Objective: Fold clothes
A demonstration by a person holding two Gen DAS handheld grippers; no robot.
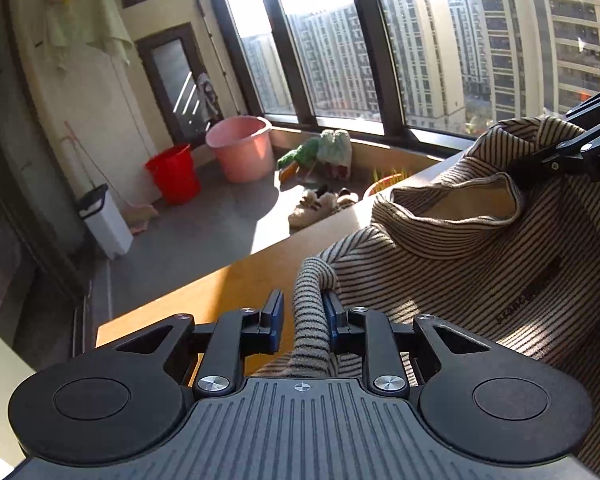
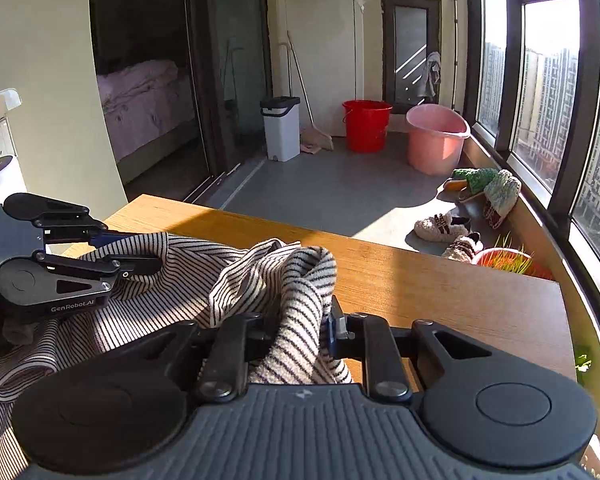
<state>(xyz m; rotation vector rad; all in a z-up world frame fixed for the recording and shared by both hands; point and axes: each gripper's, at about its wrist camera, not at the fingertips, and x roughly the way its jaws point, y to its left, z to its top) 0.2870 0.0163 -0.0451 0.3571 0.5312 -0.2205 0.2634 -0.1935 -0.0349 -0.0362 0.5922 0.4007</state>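
both grippers gripping a striped sweater over the table

the left gripper [image 1: 303, 320] and right gripper [image 2: 300, 328] are each clamping bunched folds of the beige black-striped knit sweater [image 1: 480, 256], which is lying across the orange wooden table [image 2: 440, 280].

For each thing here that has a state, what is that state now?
Left gripper: shut on the sweater.
Right gripper: shut on the sweater.
Sweater: unfolded, bunched, partly lifted off the table.
Red bucket: upright.
Pink bucket: upright.
Bin: lid closed.
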